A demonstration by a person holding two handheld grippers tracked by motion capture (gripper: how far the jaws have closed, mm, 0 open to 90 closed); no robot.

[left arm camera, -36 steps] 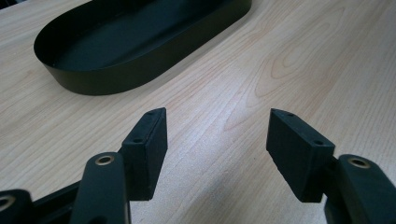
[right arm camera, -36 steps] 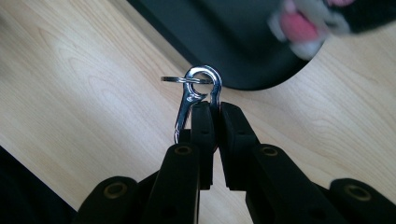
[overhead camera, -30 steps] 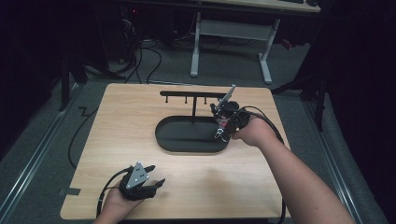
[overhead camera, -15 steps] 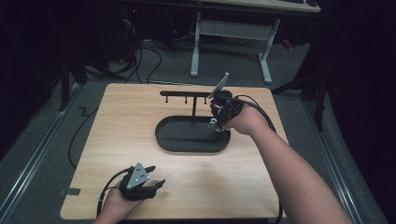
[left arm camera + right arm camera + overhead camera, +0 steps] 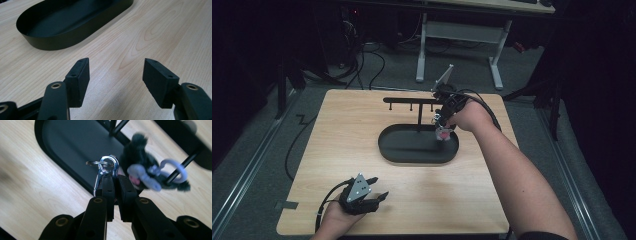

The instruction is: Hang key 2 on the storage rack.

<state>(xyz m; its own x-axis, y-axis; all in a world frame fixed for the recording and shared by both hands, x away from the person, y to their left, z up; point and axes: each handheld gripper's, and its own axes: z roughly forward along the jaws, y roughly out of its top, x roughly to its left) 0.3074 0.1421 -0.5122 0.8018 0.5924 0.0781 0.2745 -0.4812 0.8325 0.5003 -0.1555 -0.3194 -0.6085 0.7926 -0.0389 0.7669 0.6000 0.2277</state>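
Keychain clasp (image 5: 103,171) between right gripper (image 5: 115,178) jaws

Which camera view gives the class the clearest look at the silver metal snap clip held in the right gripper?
The right gripper view: the silver metal snap clip sits close up, pinched between the shut jaws of the right gripper, with its ring and a dark fuzzy charm visible. The high view shows a tiny dangling shape. The left gripper view faces the black oval tray.

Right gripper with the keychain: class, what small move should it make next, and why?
Probably carry the keychain up toward a peg on the hook rack. The right gripper is shut on its metal clasp, the fuzzy charm dangles over the black tray, and the ring isn't on any peg yet.
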